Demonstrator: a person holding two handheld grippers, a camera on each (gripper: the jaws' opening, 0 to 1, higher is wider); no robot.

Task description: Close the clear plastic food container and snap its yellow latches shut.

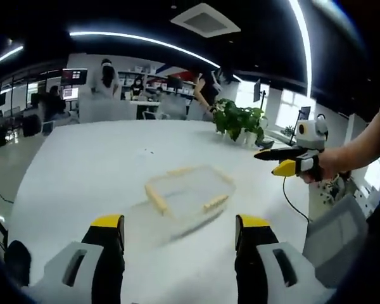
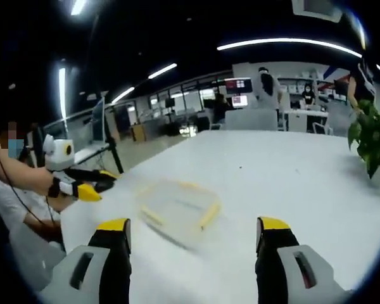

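- White table (image 1: 82, 171): broad and pale, spanning the middle of both views; its surface around the container is bare.
- Potted plant (image 1: 239, 120): green leaves, upper right of centre in the left gripper view; at the right edge of the right gripper view (image 2: 372, 136). It stands well apart from the container.
- Office background: desks, monitors and several people along the top of both views, far behind the table.
- Container (image 1: 190, 195): clear plastic, shallow, rectangular, with yellow latches along its sides; blurred. It lies flat on the table at frame centre in the left gripper view, and left of centre in the right gripper view (image 2: 177, 212). Whether the latches are snapped cannot be told.
- Left gripper (image 1: 179, 229): jaws wide apart at the bottom of its own view, yellow-tipped, holding nothing, short of the container. Seen from the other camera it sits at middle left (image 2: 104, 183).
- Right gripper (image 2: 193, 233): jaws wide apart, holding nothing, clear of the container. In the left gripper view it appears at middle right (image 1: 266, 159), held by a hand (image 1: 326, 166).
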